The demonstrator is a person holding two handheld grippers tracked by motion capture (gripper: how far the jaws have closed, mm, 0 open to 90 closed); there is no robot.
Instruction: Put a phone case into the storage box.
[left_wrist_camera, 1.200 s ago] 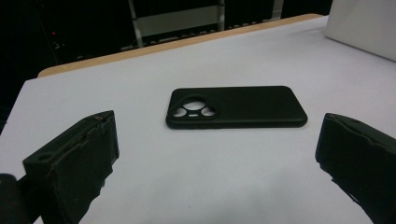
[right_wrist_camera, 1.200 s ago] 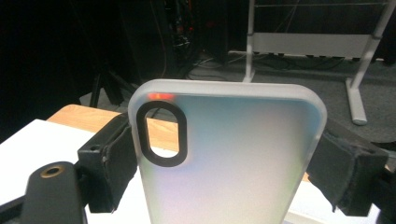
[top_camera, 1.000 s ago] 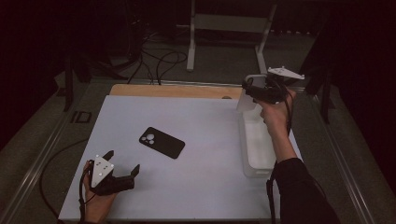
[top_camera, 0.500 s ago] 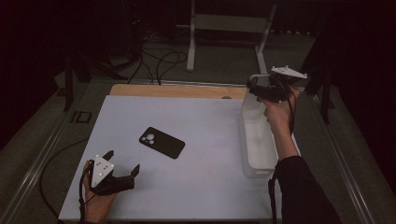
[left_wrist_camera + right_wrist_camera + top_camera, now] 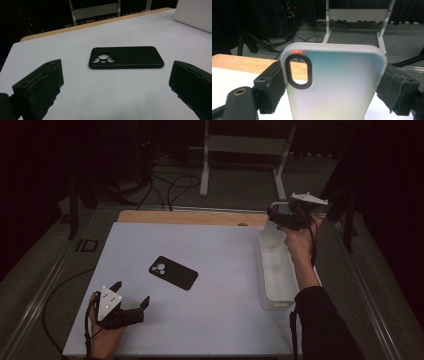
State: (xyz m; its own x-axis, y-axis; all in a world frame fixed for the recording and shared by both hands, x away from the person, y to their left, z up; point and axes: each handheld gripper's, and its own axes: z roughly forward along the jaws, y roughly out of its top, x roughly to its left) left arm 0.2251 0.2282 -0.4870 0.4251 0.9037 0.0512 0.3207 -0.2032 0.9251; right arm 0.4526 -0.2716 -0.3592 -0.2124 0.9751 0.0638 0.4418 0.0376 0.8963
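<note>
A black phone case [image 5: 173,272] [image 5: 126,57] lies flat on the white table top [image 5: 220,310], with its camera cutout toward the left. My left gripper [image 5: 131,292] [image 5: 115,85] rests on the table just short of the case, jaws wide open and empty. At the far right, a hand holds my right gripper [image 5: 280,215] [image 5: 333,87] raised above a clear bin [image 5: 275,285]. It is shut on the two long edges of a frosted translucent phone case [image 5: 337,85], which stands upright with its oval camera cutout at upper left.
The clear bin runs along the table's right edge, under the right forearm. A wooden strip [image 5: 190,217] borders the far edge. Beyond it, on the dark floor, are a white metal stand [image 5: 245,145] and loose cables [image 5: 170,185].
My right gripper has drifted slightly to the right with the frosted case in it. The left gripper and the black case have stayed put.
</note>
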